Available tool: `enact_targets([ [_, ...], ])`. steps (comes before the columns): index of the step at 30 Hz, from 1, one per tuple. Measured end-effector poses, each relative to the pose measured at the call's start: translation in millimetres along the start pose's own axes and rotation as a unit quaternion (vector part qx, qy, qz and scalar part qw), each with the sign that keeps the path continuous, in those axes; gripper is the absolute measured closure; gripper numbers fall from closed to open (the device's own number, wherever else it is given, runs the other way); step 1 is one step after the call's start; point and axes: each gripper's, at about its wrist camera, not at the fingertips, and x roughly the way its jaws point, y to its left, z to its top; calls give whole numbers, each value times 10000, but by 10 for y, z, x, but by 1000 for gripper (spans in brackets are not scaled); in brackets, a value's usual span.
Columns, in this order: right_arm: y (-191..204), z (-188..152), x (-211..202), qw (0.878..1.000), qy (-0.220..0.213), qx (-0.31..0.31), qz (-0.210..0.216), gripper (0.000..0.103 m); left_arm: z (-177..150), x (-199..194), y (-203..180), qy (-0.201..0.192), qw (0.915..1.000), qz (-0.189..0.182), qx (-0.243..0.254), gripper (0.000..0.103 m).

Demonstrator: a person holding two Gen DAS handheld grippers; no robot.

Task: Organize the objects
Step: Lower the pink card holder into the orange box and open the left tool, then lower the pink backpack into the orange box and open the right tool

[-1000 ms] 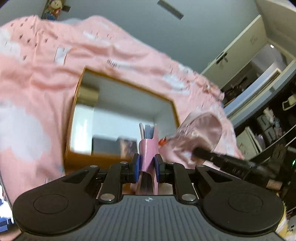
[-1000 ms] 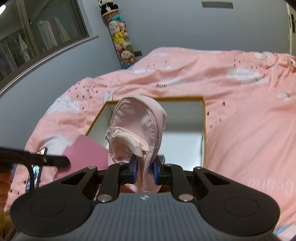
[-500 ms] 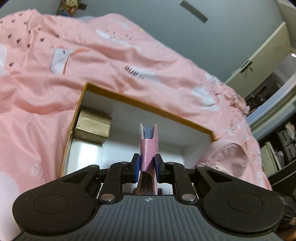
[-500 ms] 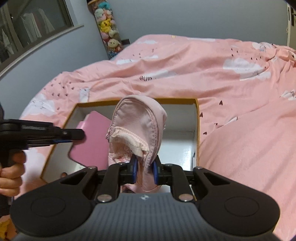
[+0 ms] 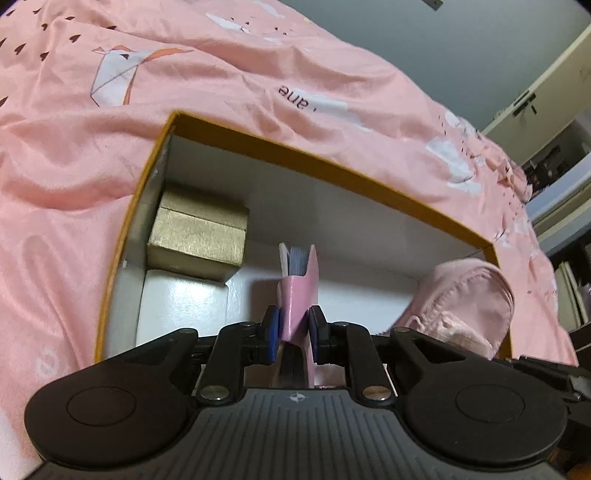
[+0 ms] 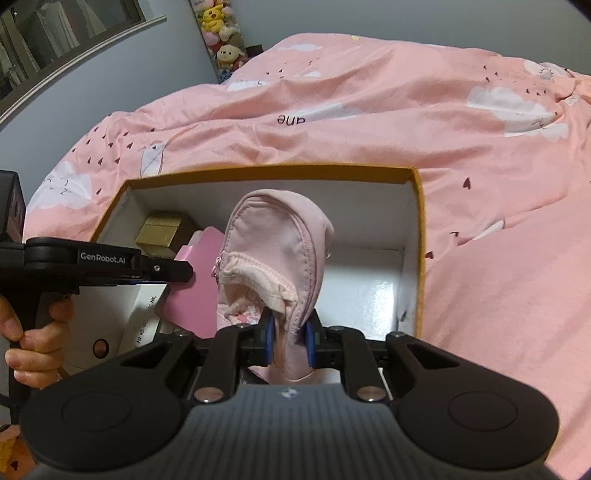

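A bed covered by a pink quilt point(image 6: 406, 122) printed with clouds and hearts; on it rests an open cardboard box point(image 6: 416, 236), orange outside, white inside. Your right gripper point(image 6: 289, 341) is clamped on the lower edge of a pink zip pouch point(image 6: 280, 240), which stands upright over the middle of the box; your left gripper point(image 5: 293, 334) is clamped on a pink notebook point(image 5: 299, 291), held on edge above the box floor, just left of the pouch. A gold gift box point(image 5: 199, 232) already occupies the far left corner; plush toys point(image 6: 221, 33) stand against the wall beyond. Likely hazards: the pouch is soft and unzipped, so tilting it may spill its contents; lower both items together and they may collide; release the notebook on edge and it may topple onto the gold gift box.
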Motion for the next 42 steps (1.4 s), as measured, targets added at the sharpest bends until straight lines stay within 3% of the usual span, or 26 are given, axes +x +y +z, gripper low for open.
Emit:
enact_targets([
  [5,28,38,74,9998,157,-84,3,85,-13,-13,-93,68,9985,456,288,82],
  [10,49,110,80,9996,224,-139,129,85,-35,-94,-150,-33,9965,635,551,71],
  [17,116,239,146,9982,410,-137,423,85,44,-399,-176,-386,9951,608,673,70],
  [23,219,358,380,9917,834,-19,980,84,132,-637,-133,-700,9932,655,661,69],
  [30,295,469,758,9839,1345,56,1178,83,163,-615,-73,-681,9932,694,639,69],
  [42,241,536,1079,9814,1402,428,1243,79,144,-571,13,-664,9935,731,564,67],
])
